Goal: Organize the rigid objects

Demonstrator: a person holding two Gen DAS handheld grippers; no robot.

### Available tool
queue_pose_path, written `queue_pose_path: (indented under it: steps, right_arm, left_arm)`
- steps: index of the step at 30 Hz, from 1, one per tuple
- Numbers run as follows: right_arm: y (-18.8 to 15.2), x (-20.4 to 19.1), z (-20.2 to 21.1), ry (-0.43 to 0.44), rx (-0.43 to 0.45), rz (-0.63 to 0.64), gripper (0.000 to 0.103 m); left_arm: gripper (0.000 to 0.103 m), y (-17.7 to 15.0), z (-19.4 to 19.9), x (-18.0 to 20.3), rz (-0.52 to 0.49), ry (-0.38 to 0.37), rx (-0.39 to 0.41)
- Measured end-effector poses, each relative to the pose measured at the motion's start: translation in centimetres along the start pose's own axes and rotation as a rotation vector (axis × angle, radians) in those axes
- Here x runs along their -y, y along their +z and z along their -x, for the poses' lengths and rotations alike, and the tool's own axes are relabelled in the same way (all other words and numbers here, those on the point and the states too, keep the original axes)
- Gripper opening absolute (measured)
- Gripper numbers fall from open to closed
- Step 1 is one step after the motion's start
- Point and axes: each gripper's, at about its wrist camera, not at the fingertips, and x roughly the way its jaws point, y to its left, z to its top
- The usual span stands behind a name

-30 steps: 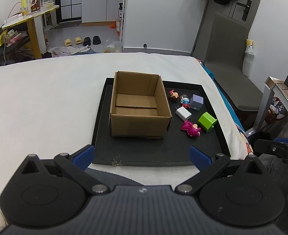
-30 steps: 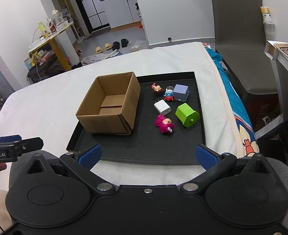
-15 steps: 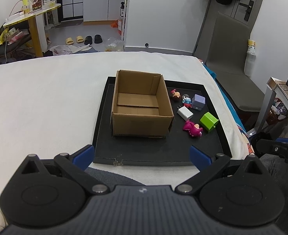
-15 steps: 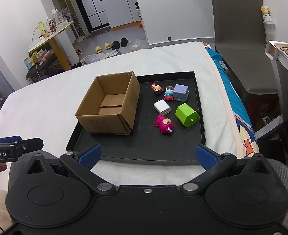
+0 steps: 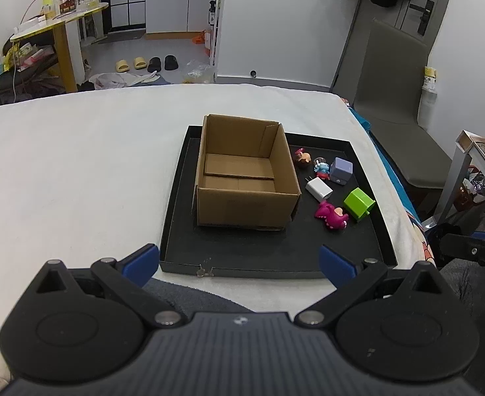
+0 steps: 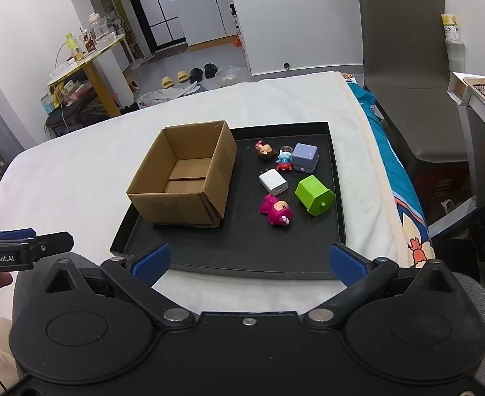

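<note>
Toys (image 6: 277,210) well beyond right tool (image 6: 248,264)

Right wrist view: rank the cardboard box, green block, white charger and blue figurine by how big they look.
1. cardboard box
2. green block
3. white charger
4. blue figurine

Charger and figurine look close; the figurine sits farther back, so that order is unsure.
</note>
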Motion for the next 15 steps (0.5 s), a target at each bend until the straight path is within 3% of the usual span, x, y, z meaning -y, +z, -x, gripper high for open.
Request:
queue_pose_path:
  steps: [15]
  right_arm:
    - [-0.39,-0.14,-0.36,-0.002,-0.005,-0.001,0.103]
  left_arm:
    - [0.102,-0.08,-0.40,-0.01,-0.010,0.016,-0.012]
